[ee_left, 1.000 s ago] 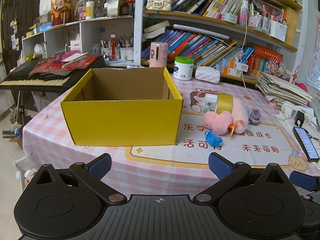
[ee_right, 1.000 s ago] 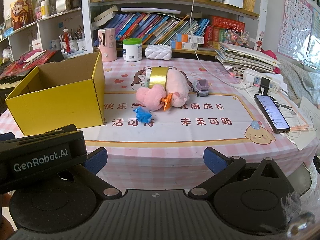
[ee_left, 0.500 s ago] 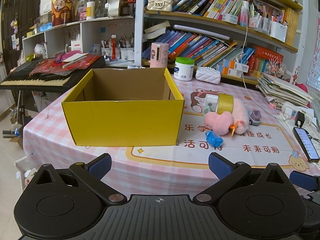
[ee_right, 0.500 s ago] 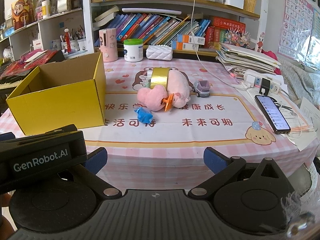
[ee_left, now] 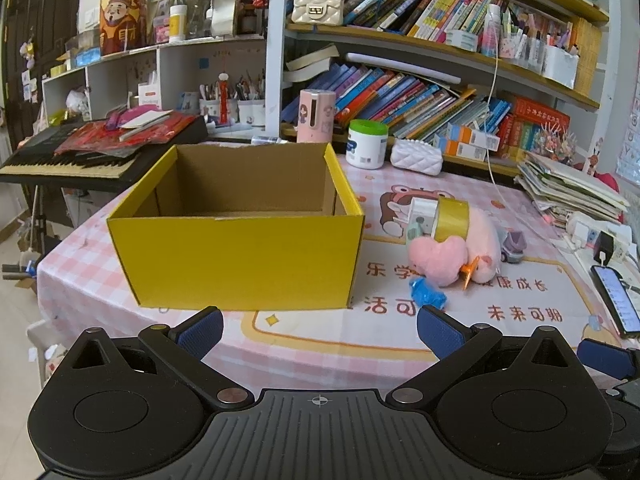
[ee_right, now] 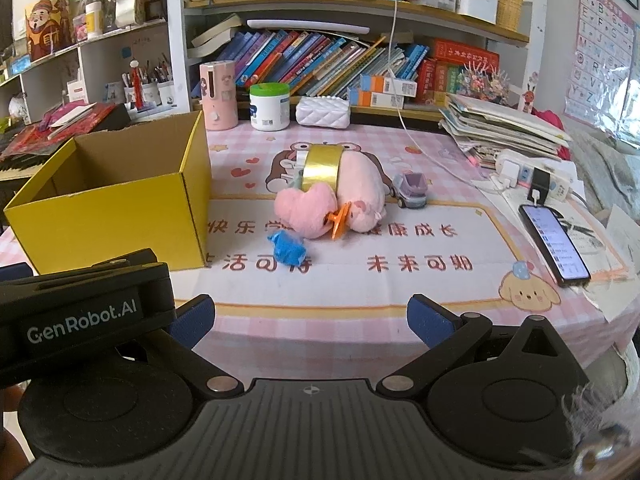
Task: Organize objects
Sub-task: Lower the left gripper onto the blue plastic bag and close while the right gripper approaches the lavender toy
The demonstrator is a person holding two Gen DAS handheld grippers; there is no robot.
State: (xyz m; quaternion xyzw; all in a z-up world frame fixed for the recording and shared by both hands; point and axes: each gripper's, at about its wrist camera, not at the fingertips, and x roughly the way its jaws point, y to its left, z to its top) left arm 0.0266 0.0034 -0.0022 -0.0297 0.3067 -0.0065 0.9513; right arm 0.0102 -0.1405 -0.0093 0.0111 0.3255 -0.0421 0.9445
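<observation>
An open yellow cardboard box [ee_left: 240,256] [ee_right: 120,216] stands on the pink checked tablecloth and looks empty inside. To its right lies a pink plush toy [ee_left: 460,248] [ee_right: 332,200] with a gold tape roll [ee_left: 451,222] [ee_right: 320,166] resting on it and an orange clip [ee_right: 340,222] at its front. A small blue toy [ee_left: 426,296] [ee_right: 288,248] lies in front, a small grey toy car [ee_right: 412,190] to the right. My left gripper [ee_left: 320,326] and right gripper [ee_right: 310,318] hover open at the table's near edge, both holding nothing.
A phone [ee_right: 554,242] lies at the table's right, beside a power strip [ee_right: 536,178] and a stack of papers [ee_right: 504,128]. A white jar [ee_right: 270,106], a pink dispenser [ee_right: 218,94] and a white pouch [ee_right: 322,110] stand at the back. Bookshelves rise behind; a keyboard [ee_left: 80,160] sits left.
Both grippers have edged slightly forward toward the table; the box and toys appear a little nearer. Nothing on the table has moved.
</observation>
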